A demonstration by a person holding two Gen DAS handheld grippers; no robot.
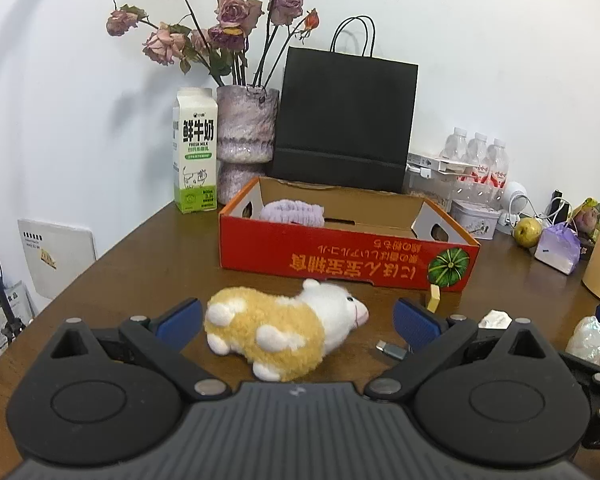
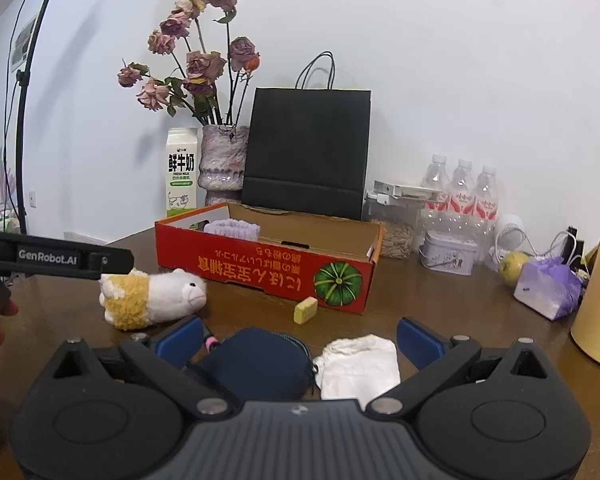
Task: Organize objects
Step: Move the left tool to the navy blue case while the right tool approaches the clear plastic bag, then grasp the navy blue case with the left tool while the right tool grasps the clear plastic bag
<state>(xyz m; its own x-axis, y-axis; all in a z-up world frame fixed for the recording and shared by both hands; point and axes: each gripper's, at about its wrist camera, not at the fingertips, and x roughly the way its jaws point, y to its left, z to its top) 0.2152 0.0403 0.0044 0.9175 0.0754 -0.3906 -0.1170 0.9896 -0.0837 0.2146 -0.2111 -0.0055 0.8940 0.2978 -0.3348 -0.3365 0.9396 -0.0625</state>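
A yellow and white plush toy point(image 1: 284, 326) lies on the brown table between the blue fingers of my open left gripper point(image 1: 298, 320); the fingers stand apart from it. Behind it is a red cardboard box point(image 1: 340, 252) holding a purple fabric band point(image 1: 292, 212). In the right wrist view my open right gripper point(image 2: 300, 338) stands over a dark blue pouch point(image 2: 256, 364) and a white cloth bag point(image 2: 358, 366). A yellow eraser block point(image 2: 306, 309) lies in front of the red box point(image 2: 260, 268). The plush toy point(image 2: 152, 296) lies to the left there.
A milk carton point(image 1: 194, 152), a vase of dried roses point(image 1: 246, 136) and a black paper bag point(image 1: 344, 120) stand behind the box. Water bottles point(image 2: 462, 192), a tin point(image 2: 448, 254), a pear point(image 2: 512, 266) and a purple bag point(image 2: 548, 286) crowd the right. A small grey adapter point(image 1: 392, 350) lies near my left gripper.
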